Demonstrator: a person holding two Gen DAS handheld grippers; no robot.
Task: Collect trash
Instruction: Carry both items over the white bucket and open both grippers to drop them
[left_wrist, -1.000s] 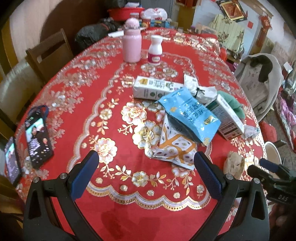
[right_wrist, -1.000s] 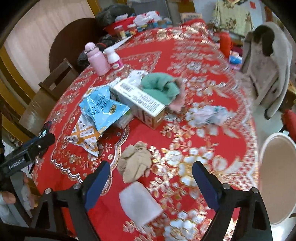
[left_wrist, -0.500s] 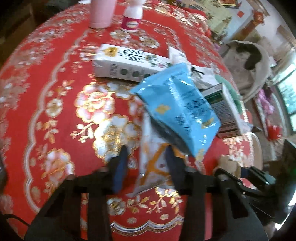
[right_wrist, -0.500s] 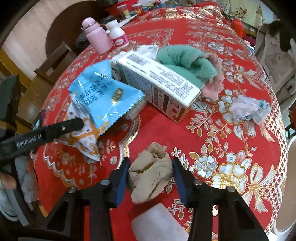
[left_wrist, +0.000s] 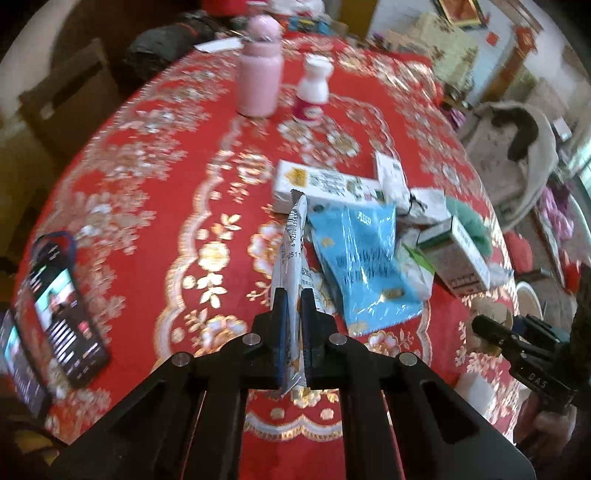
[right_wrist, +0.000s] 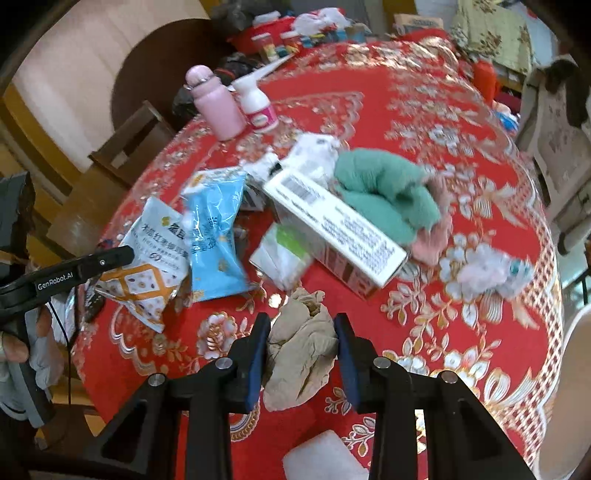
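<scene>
Left wrist view: left tool (left_wrist: 293, 299) pinches the orange-white wrapper (left_wrist: 293, 236) edge-on for lifting; at 3 o'clock, right tool (right_wrist: 300, 325) squeezes the crumpled brown paper (right_wrist: 299, 347).

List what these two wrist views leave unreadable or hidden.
- Left wrist view: the lower end of the orange-and-white wrapper is hidden between the left tongs.
- Right wrist view: the white pad is cut by the bottom edge.
- Both views: print on the blue snack bag is blurred.
</scene>
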